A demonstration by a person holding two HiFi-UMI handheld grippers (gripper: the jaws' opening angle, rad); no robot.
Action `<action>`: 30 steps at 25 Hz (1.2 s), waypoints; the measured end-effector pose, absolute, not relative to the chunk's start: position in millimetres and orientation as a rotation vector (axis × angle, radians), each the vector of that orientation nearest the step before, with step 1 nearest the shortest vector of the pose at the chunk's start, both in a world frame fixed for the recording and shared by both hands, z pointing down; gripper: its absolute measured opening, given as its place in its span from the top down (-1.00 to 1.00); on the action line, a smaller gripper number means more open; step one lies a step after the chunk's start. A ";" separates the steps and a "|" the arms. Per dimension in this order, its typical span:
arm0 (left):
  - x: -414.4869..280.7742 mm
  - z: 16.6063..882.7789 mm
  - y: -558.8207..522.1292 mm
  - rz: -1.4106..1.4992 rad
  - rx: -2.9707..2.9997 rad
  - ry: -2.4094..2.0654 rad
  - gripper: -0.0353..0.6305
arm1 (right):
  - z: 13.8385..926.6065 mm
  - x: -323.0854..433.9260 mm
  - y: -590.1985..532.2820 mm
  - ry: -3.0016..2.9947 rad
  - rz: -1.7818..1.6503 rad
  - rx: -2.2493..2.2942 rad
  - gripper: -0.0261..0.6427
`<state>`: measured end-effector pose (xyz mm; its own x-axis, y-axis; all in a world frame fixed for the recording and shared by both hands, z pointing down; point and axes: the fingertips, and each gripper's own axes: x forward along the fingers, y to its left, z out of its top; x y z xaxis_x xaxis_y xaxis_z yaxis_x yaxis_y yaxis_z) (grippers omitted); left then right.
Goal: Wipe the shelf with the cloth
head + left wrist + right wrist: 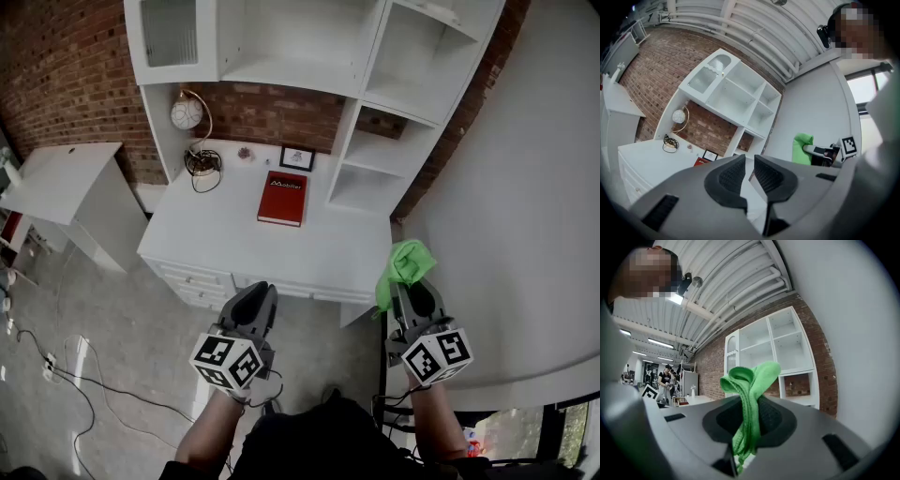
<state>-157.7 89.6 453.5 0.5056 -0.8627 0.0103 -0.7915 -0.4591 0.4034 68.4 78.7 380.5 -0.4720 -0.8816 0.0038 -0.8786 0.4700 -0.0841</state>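
Observation:
A white shelf unit (375, 103) with open compartments stands at the back of a white desk (225, 239), against a brick wall. My right gripper (411, 286) is shut on a bright green cloth (405, 262), bunched up and sticking out past the jaws (750, 380). It hovers off the desk's front right corner, short of the shelf (780, 348). My left gripper (259, 294) hangs before the desk's front edge, its jaws nearly together with nothing between them (749, 164). From the left gripper view the cloth (802, 147) shows to the right.
On the desk lie a red book (283, 198), a small picture frame (297, 157), a round clock (187, 114) and a coiled cable (203, 164). A white side table (66, 178) stands left. Cables (84, 375) trail on the floor. A white wall (525, 206) runs along the right.

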 end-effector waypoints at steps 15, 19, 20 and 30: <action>30.0 422.9 183.8 -0.135 2.544 -1.241 0.72 | 395.6 233.6 204.8 2.559 -0.202 -1.704 0.74; 64.9 409.4 197.9 -0.138 2.571 -1.282 0.72 | 391.5 280.8 217.2 2.513 -0.201 -1.692 0.74; 70.0 406.6 200.7 -0.145 2.571 -1.303 0.72 | 389.7 289.3 218.9 2.507 -0.188 -1.676 0.74; 87.9 406.1 215.2 -0.077 2.555 -1.439 0.72 | 366.5 331.4 200.8 2.468 -0.128 -1.548 0.73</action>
